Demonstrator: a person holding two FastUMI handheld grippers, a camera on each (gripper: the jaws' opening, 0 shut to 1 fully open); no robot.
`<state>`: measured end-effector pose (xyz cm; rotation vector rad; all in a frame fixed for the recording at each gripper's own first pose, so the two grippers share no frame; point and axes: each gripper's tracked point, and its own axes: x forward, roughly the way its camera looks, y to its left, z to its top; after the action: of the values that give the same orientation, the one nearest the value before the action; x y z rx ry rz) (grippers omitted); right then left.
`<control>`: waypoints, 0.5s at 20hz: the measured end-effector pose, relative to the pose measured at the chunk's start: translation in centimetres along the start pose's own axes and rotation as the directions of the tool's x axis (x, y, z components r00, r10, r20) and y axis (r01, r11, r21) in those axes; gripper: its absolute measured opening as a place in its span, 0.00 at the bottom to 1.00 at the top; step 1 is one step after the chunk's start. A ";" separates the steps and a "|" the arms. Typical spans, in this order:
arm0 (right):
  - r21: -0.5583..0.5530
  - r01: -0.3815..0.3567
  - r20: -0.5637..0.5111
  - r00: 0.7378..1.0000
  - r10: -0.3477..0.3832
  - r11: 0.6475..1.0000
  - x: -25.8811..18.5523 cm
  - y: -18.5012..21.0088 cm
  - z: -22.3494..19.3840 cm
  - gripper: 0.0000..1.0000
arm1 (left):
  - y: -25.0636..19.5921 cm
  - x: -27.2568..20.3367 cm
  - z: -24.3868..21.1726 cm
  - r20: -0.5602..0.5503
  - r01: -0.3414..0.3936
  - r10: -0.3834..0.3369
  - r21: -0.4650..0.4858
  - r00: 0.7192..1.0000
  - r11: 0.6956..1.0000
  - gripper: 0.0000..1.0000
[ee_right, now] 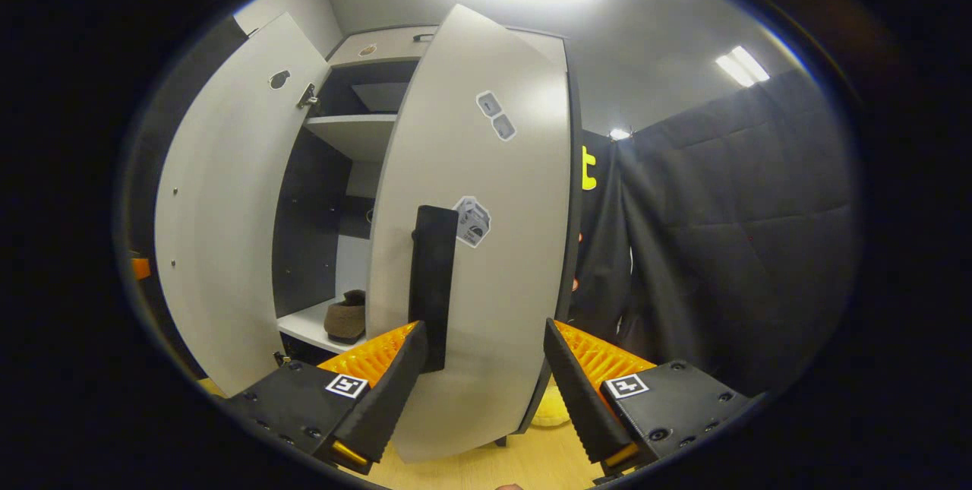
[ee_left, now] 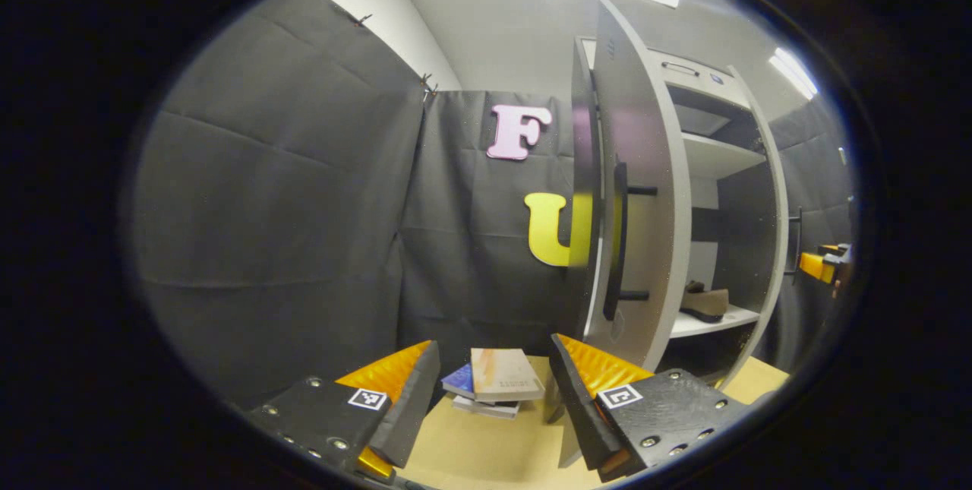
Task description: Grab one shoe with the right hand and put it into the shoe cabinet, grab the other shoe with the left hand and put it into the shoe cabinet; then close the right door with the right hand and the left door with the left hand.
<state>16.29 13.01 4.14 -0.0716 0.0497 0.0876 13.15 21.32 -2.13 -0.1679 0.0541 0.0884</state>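
Both tongs gaping and empty, right tongs (ee_right: 480, 376) beside right door (ee_right: 486, 247) handle (ee_right: 433, 285): off-centre push risks glancing off, door staying ajar.

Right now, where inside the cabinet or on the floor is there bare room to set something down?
The upper shelf looks bare. The lower shelf holds a shoe but has free board at its front edge. On the floor, the patch between the books and the left tool is free; behind it the books crowd the wall.

L claw (ee_left: 493, 391) open, level, holding nothing. R claw (ee_right: 482, 387) open too, level.
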 end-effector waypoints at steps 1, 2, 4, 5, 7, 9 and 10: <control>0.002 -0.012 0.002 1.000 0.012 1.000 -0.4 0.1 -0.2 0.97 | -0.1 0.5 0.7 0.010 0.002 -0.002 -0.001 1.000 1.000 0.91; 0.001 -0.018 0.003 1.000 0.018 1.000 -0.8 0.1 -0.4 0.97 | -0.5 1.1 1.5 0.022 0.008 -0.008 -0.002 1.000 1.000 0.91; -0.004 -0.024 -0.002 1.000 0.024 1.000 -1.6 -0.5 -1.0 0.96 | -1.3 2.1 2.7 0.045 0.022 -0.022 0.001 0.999 1.000 0.84; -0.007 -0.023 -0.007 1.000 0.023 1.000 -2.0 -1.0 -1.3 0.96 | -1.7 2.6 3.3 0.054 0.027 -0.028 0.005 0.998 1.000 0.84; -0.007 -0.013 -0.018 1.000 0.012 1.000 -2.6 -2.1 -1.8 0.96 | -2.4 3.6 4.0 0.068 0.039 -0.039 0.010 0.997 0.999 0.91; 0.003 -0.006 -0.028 1.000 0.006 1.000 -3.0 -3.2 -2.1 0.96 | -3.7 4.5 4.5 0.076 0.052 -0.053 0.017 0.996 0.999 0.84; 0.008 -0.002 -0.031 1.000 0.002 1.000 -3.2 -3.8 -2.2 0.96 | -4.1 4.8 4.5 0.077 0.045 -0.047 0.029 0.996 0.999 0.84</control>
<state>13.35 8.76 2.34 -0.0653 0.0815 0.0885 18.47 18.43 2.68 -0.1384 -0.0259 0.0478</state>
